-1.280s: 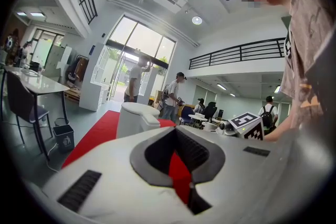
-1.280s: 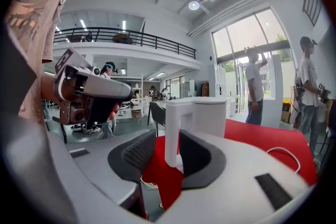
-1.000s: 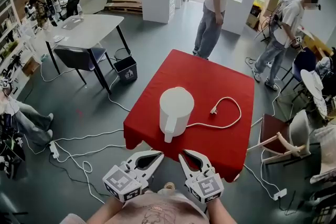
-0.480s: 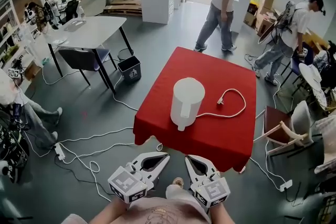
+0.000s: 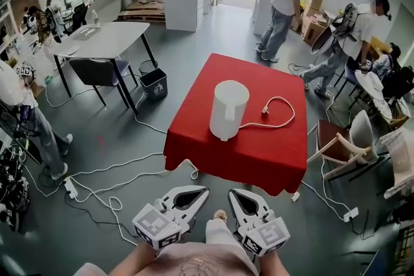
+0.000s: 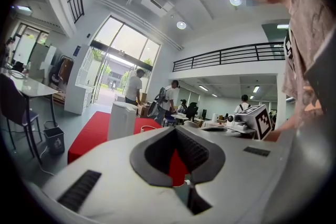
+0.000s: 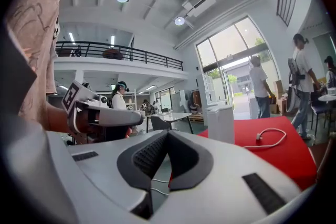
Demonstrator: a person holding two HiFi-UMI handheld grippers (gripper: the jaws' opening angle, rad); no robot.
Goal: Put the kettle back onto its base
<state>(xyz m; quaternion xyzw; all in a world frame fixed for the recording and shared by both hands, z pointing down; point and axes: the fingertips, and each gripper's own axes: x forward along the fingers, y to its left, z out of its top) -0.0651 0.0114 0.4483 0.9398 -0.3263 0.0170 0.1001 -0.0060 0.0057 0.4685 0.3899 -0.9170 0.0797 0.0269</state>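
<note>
1. Kettle (image 5: 228, 110) is well apart from both grippers: at 6 o'clock, nearest, left gripper (image 5: 202, 191) and right gripper (image 5: 233, 194) hang empty, jaws together.
2. At 12 o'clock, red table (image 5: 259, 155) bears the upright kettle mid-top, plug (image 5: 264, 110) at its 3 o'clock.
3. Farther, 2 people (image 5: 284, 3) at 1 o'clock.

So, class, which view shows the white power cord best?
The head view: looking down, it shows the power cord whole, looping from the kettle to its plug. In the right gripper view the cord lies foreshortened; in the left gripper view only a sliver shows beside the kettle.
</note>
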